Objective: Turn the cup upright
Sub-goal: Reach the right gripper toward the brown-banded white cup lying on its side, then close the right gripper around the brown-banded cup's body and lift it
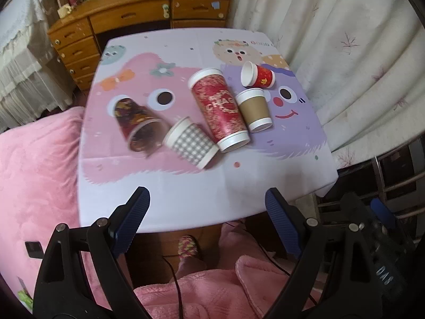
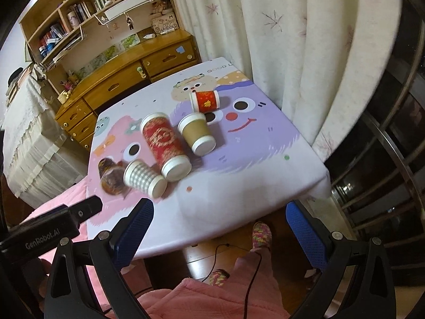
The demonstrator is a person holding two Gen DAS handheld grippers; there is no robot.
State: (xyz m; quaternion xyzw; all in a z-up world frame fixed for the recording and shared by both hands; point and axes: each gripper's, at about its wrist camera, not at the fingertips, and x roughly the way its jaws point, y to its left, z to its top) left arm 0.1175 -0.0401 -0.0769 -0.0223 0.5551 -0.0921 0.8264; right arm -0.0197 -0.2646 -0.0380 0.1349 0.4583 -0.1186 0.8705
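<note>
Several paper cups lie on their sides on the cartoon-print table (image 1: 202, 199) (image 2: 239, 194). From left: a dark patterned cup (image 1: 136, 125) (image 2: 110, 176), a grey checked cup (image 1: 191, 143) (image 2: 143, 178), a tall red cup (image 1: 219, 106) (image 2: 164, 143), a brown cup (image 1: 253, 109) (image 2: 198, 133) and a small red cup (image 1: 259, 75) (image 2: 205, 101). My left gripper (image 1: 207, 202) is open and empty, above the table's near edge. My right gripper (image 2: 219, 215) is open and empty, also at the near edge.
A wooden dresser (image 1: 138, 13) (image 2: 127, 77) stands behind the table. A curtain (image 1: 332, 40) (image 2: 265, 40) hangs on the right. A pink blanket (image 1: 34, 159) lies on the left. The person's slippered foot (image 1: 188, 247) (image 2: 261, 235) and a cable are under the table.
</note>
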